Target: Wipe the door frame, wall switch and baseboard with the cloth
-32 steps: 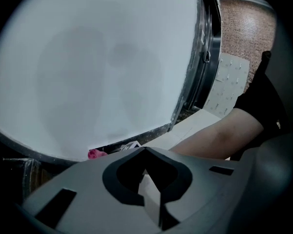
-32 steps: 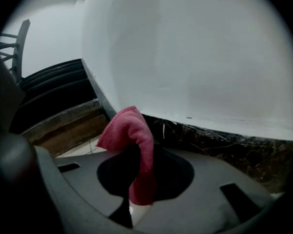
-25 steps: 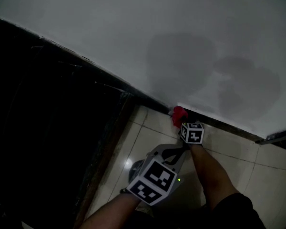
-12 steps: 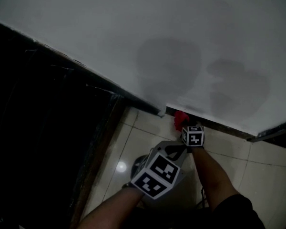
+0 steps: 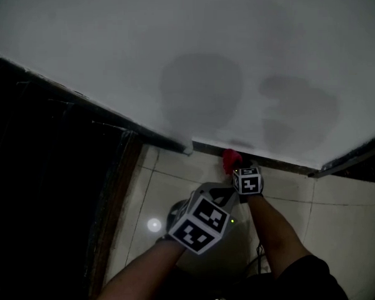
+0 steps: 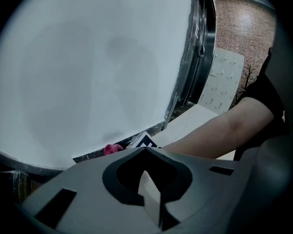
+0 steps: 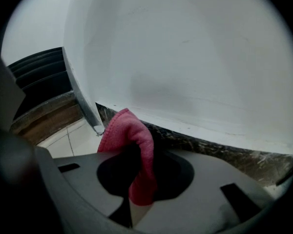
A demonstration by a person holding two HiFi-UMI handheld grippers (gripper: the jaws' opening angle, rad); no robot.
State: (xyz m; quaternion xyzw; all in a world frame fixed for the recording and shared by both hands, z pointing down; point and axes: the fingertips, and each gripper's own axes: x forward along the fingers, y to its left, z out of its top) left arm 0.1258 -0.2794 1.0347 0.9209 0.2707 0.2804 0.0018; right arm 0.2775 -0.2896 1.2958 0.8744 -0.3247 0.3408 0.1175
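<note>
The right claw (image 5: 234, 169) (image 7: 135, 201) is low at the foot of the wall (image 5: 206, 55), w/ its two jaws closed on a red-pink cloth (image 5: 230, 160) (image 7: 131, 133). The cloth goes up from btw. the jaws, folds over and stands out in front of them. Its top is at the dark baseboard (image 5: 272, 163) (image 7: 215, 152), just right of the white wall corner (image 5: 187, 147). If the cloth really touches the baseboard, I cannot tell.

The left claw (image 5: 224, 195) (image 6: 149, 189) is nearer to the person, beside the right forearm (image 5: 272, 224), above the pale tiled floor (image 5: 337, 220). Its jaws are pressed together w/ nothing btw. them, and they point approx. toward the wall. In the left gripper view the cloth (image 6: 112, 149) shows small and far, at the wall's foot.

Left of the corner is a dark doorway (image 5: 44, 167), w/ a brown strip (image 5: 115, 192) along its edge on the floor. The light is weak, so details there are hard to see.
</note>
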